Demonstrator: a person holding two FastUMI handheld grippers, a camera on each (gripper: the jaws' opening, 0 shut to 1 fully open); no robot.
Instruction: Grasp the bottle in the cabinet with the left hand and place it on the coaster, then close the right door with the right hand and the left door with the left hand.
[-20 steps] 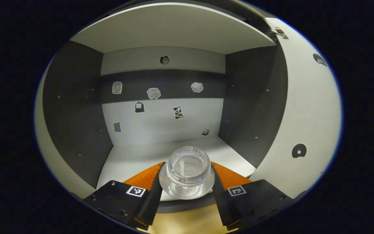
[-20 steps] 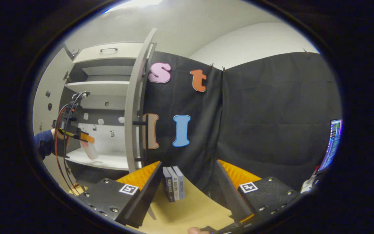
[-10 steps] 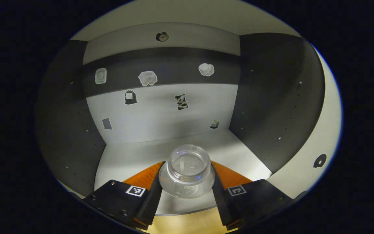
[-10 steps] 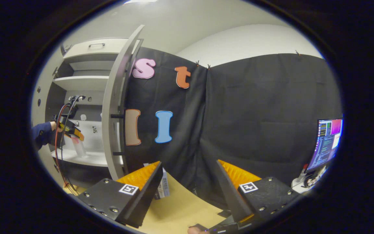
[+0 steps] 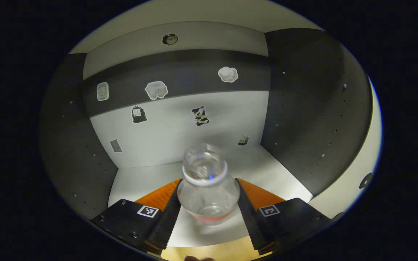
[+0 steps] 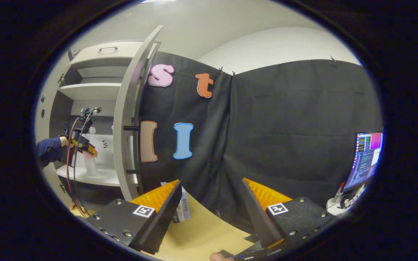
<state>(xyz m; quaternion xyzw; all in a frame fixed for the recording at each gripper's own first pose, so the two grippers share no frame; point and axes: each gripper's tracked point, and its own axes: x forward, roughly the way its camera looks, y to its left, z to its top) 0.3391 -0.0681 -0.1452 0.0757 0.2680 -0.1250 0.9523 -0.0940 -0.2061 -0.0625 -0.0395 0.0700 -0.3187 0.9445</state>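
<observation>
Bottle (image 5: pixel 208 188) has tipped away since before, pinched in the closed left gripper (image 5: pixel 208 214); right gripper (image 6: pixel 209 214) gapes empty, coaster and both doors still pending.

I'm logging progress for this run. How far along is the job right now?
Done: the left gripper is shut on the clear bottle, which stands inside the cabinet. In hand: getting it out. Left: setting it on the coaster, then closing the right door, which stands open, and the left door. The right gripper waits open.
</observation>
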